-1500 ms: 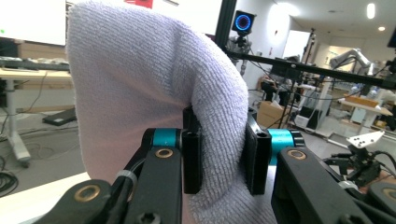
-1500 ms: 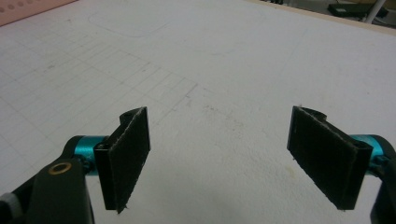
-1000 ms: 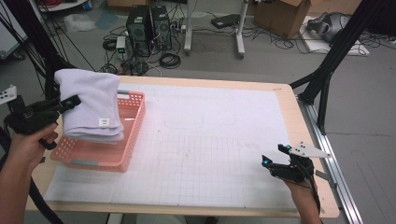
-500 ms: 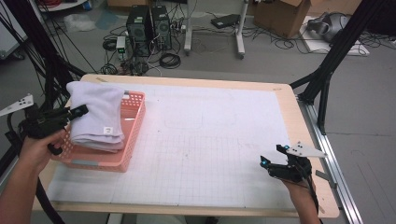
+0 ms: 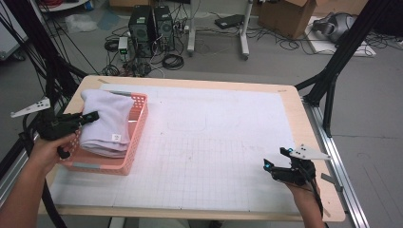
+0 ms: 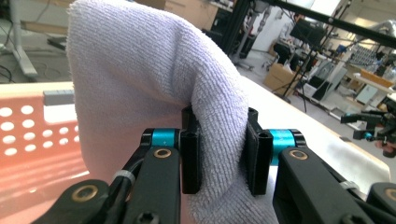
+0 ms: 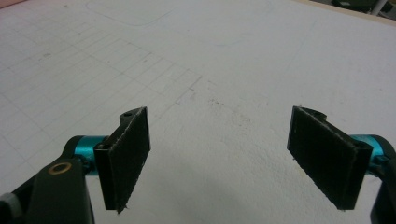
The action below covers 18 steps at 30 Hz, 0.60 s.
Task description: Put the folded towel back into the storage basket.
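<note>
The folded pale lilac terry towel (image 5: 108, 124) lay draped over the pink perforated plastic basket (image 5: 128, 156), its bulk resting inside and its far end hanging over the basket's far rim. The basket stood at the left end of the white gridded mat (image 5: 214, 156) covering the wooden table (image 5: 304, 118). The left gripper (image 5: 90, 116) reached in from the basket's left side, and in the left gripper view its black jaws were pinched on a fold of the towel (image 6: 154, 93), the cloth bunched between the two pads and rising above them, with the basket's holed wall (image 6: 28, 135) just beside it. The right gripper (image 5: 275, 159) was held well apart from the basket, low over the mat near the table's right front corner. In the right gripper view its jaws were spread wide with only bare mat (image 7: 210, 70) between them.
</note>
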Each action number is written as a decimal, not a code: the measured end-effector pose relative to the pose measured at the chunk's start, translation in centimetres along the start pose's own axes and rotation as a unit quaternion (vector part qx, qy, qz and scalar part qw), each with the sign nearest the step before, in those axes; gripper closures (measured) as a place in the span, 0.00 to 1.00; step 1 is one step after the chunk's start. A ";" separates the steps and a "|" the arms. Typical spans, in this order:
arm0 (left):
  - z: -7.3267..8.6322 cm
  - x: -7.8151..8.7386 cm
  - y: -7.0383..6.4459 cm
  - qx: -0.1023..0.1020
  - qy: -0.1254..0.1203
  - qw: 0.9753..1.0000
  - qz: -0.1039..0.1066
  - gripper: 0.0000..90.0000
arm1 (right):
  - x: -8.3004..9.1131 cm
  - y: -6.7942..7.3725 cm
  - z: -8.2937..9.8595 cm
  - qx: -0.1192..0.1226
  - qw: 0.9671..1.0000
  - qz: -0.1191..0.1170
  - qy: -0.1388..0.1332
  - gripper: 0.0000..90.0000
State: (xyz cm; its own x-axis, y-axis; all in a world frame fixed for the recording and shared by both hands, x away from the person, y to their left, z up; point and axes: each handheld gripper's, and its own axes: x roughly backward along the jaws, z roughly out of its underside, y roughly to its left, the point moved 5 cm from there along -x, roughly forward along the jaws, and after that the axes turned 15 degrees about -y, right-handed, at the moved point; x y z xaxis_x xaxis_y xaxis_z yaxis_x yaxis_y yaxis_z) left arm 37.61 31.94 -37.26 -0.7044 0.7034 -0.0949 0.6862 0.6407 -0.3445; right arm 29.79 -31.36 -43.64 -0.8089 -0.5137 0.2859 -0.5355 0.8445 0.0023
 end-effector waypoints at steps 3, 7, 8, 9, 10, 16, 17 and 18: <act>0.2 -0.3 0.2 0.004 0.001 1.000 0.000 0.81 | 0.0 0.0 0.0 0.001 1.000 0.000 0.000 0.22; 0.7 -0.7 0.4 0.004 0.018 1.000 0.001 0.80 | 0.0 -0.1 0.0 0.003 1.000 0.001 0.001 0.22; 0.9 -0.8 0.4 0.004 0.022 1.000 0.000 0.80 | 0.0 -0.1 0.0 0.003 1.000 0.001 0.001 0.22; 1.0 -0.9 0.5 0.004 0.026 1.000 -0.002 0.80 | 0.0 -0.1 0.1 0.004 1.000 0.000 0.001 0.22; 1.2 -1.0 0.6 0.004 0.029 1.000 -0.007 0.80 | 0.0 0.0 0.0 0.004 1.000 0.000 0.000 0.22; 1.5 -1.1 1.3 0.019 0.049 0.998 -0.041 0.68 | 0.0 -0.1 0.0 0.002 1.000 0.001 0.000 0.22; 1.5 -1.1 1.4 0.020 0.051 0.997 -0.047 0.65 | 0.1 0.0 0.1 0.000 1.000 0.001 0.002 0.22; 1.5 -1.0 1.5 0.025 0.054 0.997 -0.058 0.60 | 0.0 -0.1 0.0 0.002 1.000 0.001 0.000 0.22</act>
State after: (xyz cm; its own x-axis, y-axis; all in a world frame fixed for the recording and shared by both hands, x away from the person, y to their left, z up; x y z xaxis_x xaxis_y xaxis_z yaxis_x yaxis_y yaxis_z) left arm 39.10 31.71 -39.08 -0.7528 0.6565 0.0486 0.5899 0.7055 -0.3928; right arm 29.79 -31.46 -43.66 -0.8098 -0.5119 0.2867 -0.5350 0.8448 -0.0028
